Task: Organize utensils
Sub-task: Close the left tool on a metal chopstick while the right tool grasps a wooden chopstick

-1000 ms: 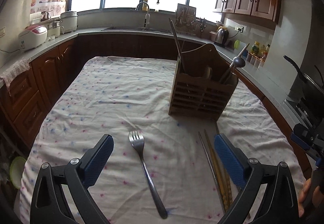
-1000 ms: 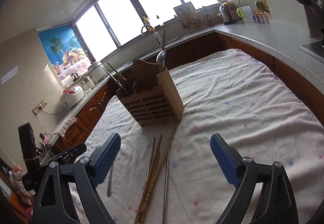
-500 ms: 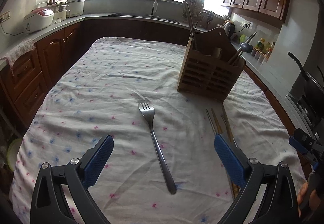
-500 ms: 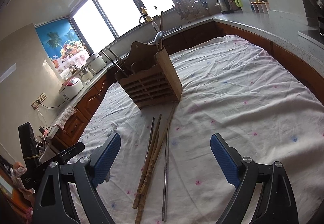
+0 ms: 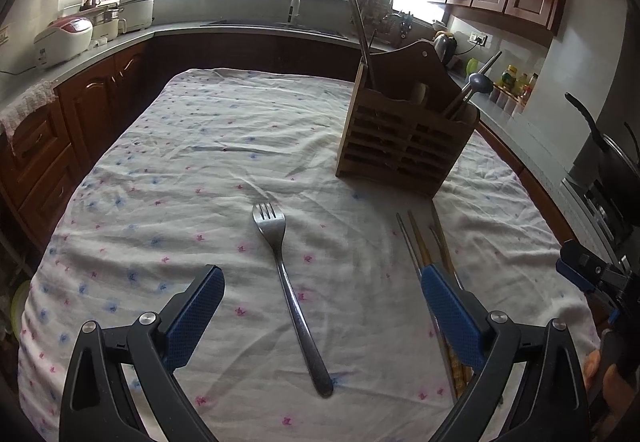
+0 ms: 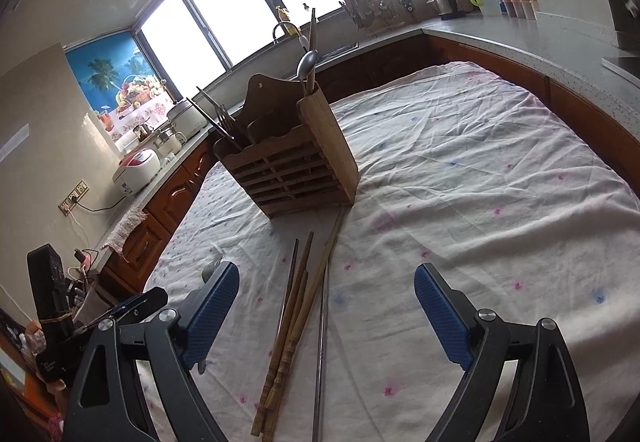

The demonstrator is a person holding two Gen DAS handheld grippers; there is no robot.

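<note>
At the bottom of the left wrist view the left gripper (image 5: 322,302) hangs with its fingers (image 5: 194,316) spread wide and empty, and the fork (image 5: 290,292) lies lengthwise between them on the flowered cloth (image 5: 180,170), handle toward the camera, tines toward the middle of the frame. At the bottom of the right wrist view the right gripper (image 6: 326,302) is likewise wide open and holding nothing; the bundle of chopsticks (image 6: 298,306), wooden ones with a metal one beside them, lies between its fingers, running up toward the centre.

Further back, centre-left in the right view and upper right in the left view, the wooden holder (image 6: 292,158) stands upright on the covered counter, with a spoon (image 6: 306,64) and some chopsticks already standing in its compartments.

This looks like the approach before a pickup: neither utensil is touched yet. The next move probably calls for lowering the left fingers onto the fork's thin handle and closing squarely, since flat metal on soft cloth may slip.
</note>
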